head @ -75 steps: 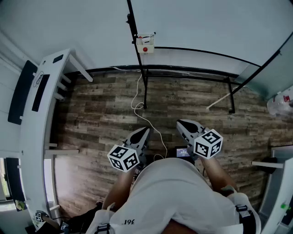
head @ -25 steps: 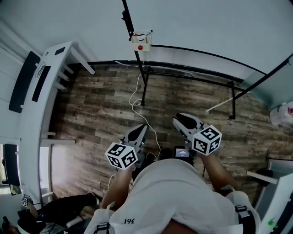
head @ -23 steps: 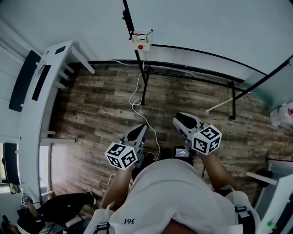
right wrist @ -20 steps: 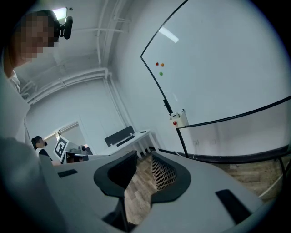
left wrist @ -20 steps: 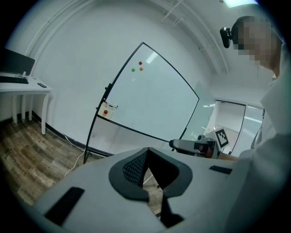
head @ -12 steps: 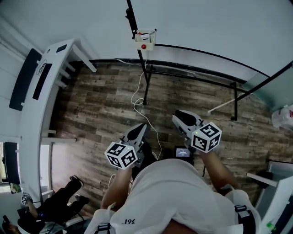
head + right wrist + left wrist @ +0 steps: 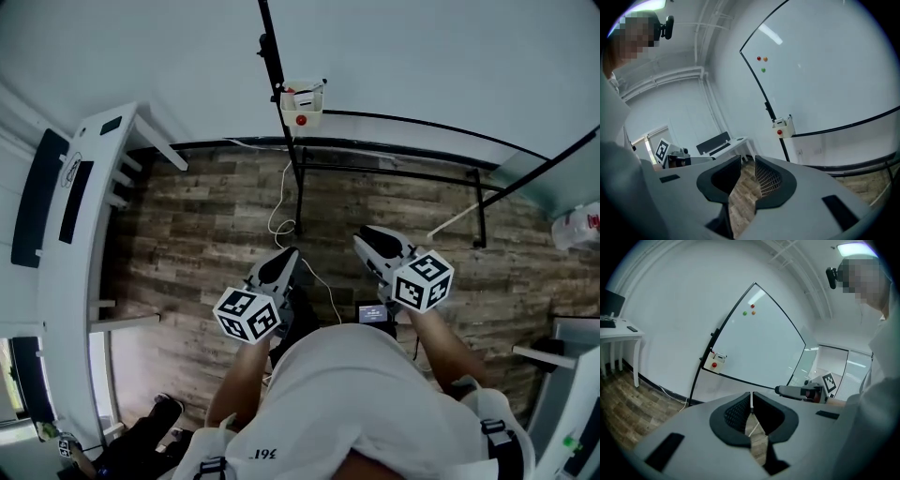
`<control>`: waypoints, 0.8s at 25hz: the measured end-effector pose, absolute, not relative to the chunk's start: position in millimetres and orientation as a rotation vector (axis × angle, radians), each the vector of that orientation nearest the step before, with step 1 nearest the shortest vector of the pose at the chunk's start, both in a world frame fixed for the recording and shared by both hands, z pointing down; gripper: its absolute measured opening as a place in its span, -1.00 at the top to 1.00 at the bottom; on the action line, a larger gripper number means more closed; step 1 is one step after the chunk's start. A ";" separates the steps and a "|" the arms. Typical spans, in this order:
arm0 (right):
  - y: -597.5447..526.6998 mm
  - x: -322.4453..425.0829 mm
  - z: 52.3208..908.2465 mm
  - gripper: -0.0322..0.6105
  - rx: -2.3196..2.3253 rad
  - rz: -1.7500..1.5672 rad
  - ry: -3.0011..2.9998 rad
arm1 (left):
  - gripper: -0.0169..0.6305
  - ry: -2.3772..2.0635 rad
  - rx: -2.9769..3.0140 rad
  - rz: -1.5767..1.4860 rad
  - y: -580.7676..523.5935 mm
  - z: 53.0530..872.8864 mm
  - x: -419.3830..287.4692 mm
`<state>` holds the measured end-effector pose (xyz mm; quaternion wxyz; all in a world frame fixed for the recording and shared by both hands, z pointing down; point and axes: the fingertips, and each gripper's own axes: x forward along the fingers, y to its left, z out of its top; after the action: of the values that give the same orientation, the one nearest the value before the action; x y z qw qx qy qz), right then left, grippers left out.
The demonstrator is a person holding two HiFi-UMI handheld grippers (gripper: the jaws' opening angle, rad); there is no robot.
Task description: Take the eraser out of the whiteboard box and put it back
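- Progress on the task is looking like zero: the box (image 7: 302,101) is hanging on the whiteboard (image 7: 754,343) frame, well apart from both claws.
- Left claw (image 7: 751,400) is showing its jaws pressed together, holding nothing.
- Right claw (image 7: 747,169) is showing a narrow gap, with nothing in it.
- Eraser is too small to make out; I am judging it is lying inside the box, so taking out and putting back are both remaining.

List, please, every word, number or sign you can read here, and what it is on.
"161"-like print, seen upside down, uncertain: person's white shirt.
Square coded markers, no words: left gripper, right gripper.
Label on the white desk: too small to read.
Small screen: too small to read.
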<state>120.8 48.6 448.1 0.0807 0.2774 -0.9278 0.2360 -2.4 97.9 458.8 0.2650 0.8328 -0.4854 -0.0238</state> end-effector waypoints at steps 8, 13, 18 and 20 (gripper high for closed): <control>-0.7 80.2 448.0 0.59 0.995 0.726 -2.711 | 0.92 -1.194 2.308 -0.029 29.7 455.3 -54.5; -22.4 56.5 452.0 0.59 1.065 0.735 -2.680 | 0.92 -1.135 2.336 -0.028 0.9 457.2 -79.9; -36.6 30.0 452.8 0.59 1.104 0.730 -2.669 | 0.92 -1.097 2.350 -0.028 -17.5 459.1 -105.4; -42.2 21.3 452.9 0.59 1.115 0.724 -2.665 | 0.92 -1.086 2.355 -0.026 -23.8 459.2 -113.3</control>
<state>21.3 -42.2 452.9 0.0816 0.3732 -0.8918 0.2423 -113.3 -23.8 459.2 0.2706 0.8742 -0.4031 -0.0095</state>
